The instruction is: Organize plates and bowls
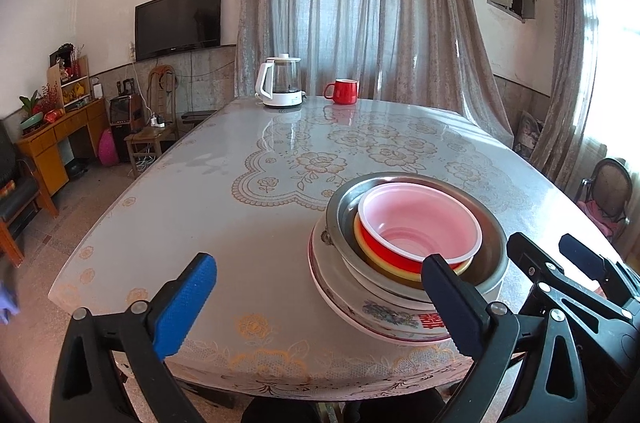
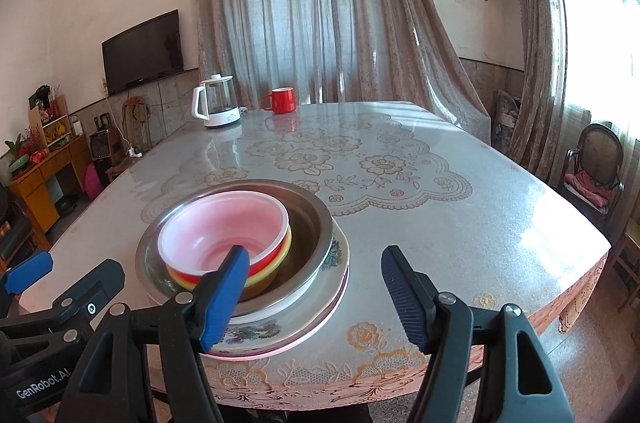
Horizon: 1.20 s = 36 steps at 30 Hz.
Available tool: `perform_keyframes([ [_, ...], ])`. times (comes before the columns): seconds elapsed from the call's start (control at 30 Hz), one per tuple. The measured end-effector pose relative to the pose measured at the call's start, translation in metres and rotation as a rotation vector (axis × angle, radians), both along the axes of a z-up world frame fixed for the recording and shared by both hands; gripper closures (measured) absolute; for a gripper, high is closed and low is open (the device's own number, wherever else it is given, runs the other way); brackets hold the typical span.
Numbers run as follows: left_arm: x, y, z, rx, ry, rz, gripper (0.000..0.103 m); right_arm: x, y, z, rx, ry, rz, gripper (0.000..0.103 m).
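Left wrist view: left tongs (image 1: pixel 320 307) open, empty, at the near tabletop (image 1: pixel 240 223) edge. Stack beside them: pink plastic bowl (image 1: pixel 420 227) in a yellow bowl (image 1: pixel 376 259), in a steel basin (image 1: pixel 490 255), on flowered plates (image 1: pixel 384 319). Plastic likely light; ceramic likely heavy, chippable; best held by the rims. Plate's red emblem shows only here

Right wrist view: right tongs (image 2: pixel 316 295) open, empty; only here, bare tabletop right of the stack; kettle (image 2: pixel 216 103) and red mug (image 2: pixel 282 100) far off

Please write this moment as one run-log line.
left gripper: open | right gripper: open | bowls nested on plates | table
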<state>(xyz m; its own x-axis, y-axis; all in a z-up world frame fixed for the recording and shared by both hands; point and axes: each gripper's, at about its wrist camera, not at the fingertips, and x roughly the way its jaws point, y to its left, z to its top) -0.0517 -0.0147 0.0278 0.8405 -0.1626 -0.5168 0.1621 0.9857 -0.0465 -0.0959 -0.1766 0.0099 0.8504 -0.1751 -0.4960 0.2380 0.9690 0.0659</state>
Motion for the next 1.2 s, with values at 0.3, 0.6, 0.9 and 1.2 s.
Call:
perform_keyframes([
  [0.3, 0.0061, 0.006, -0.0065, -0.013, 0.021, 0.04, 0.0, 0.0038, 0.0033, -0.004, -0.022, 0.004, 0.016, 0.033],
  [0.6, 0.0073, 0.0045, -0.0076, -0.009, 0.021, 0.028, 0.0, 0.0066, 0.0027, -0.0042, -0.016, 0.003, 0.024, 0.033],
  [0.9, 0.0062, 0.0052, -0.006, -0.012, 0.014, 0.024, 0.0, 0.0064, 0.0035, -0.0037, -0.017, 0.003, 0.028, 0.033],
  [1.2, 0.0079, 0.0069, -0.006, -0.013, 0.013, 0.026, 0.0, 0.0075, 0.0061, -0.0041, -0.018, 0.01, 0.034, 0.033],
])
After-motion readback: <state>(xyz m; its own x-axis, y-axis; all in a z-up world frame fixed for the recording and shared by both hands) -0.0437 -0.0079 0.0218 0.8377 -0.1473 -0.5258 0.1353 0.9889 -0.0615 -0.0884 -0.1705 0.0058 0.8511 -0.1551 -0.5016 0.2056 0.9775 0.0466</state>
